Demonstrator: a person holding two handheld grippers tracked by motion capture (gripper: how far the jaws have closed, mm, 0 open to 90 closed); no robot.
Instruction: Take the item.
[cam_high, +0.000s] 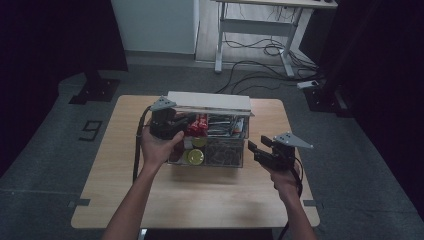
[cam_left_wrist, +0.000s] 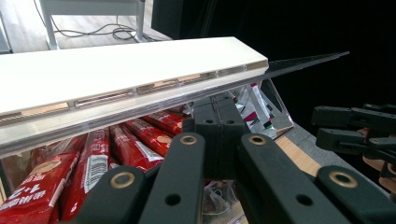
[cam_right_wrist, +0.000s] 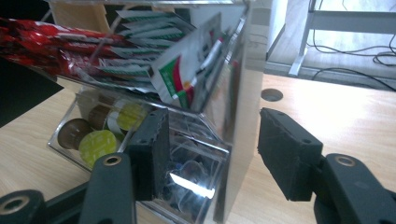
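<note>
Looking down from the high view, I see a clear acrylic organiser box (cam_high: 220, 145) standing in the middle of the wooden table (cam_high: 125, 165), its white-edged lid (cam_high: 209, 101) raised at the back; my left hand-held gripper (cam_high: 172, 122) sits at the box's upper left corner, its jaws closed together right under the lid's front edge, though I cannot tell whether they pinch anything; in the left gripper view the lid (cam_left_wrist: 126, 70) slants just above those jaws, and red stick sachets (cam_left_wrist: 93, 158) lie beneath it; the white print on them looks like Chinese characters, with "1+2" on the nearest, but I cannot make out a brand; my right hand-held gripper (cam_high: 261, 146) hovers just beside the box's right end, jaws roughly half open and holding nothing; in the right gripper view its pads (cam_right_wrist: 154, 149) straddle the box's near corner (cam_right_wrist: 233, 140) without pressing on it; green-and-white sachets (cam_right_wrist: 175, 79) stand in the upper compartment, their lettering too small to read; yellow-green and brown capsules (cam_right_wrist: 95, 144) fill the lower one.
</note>
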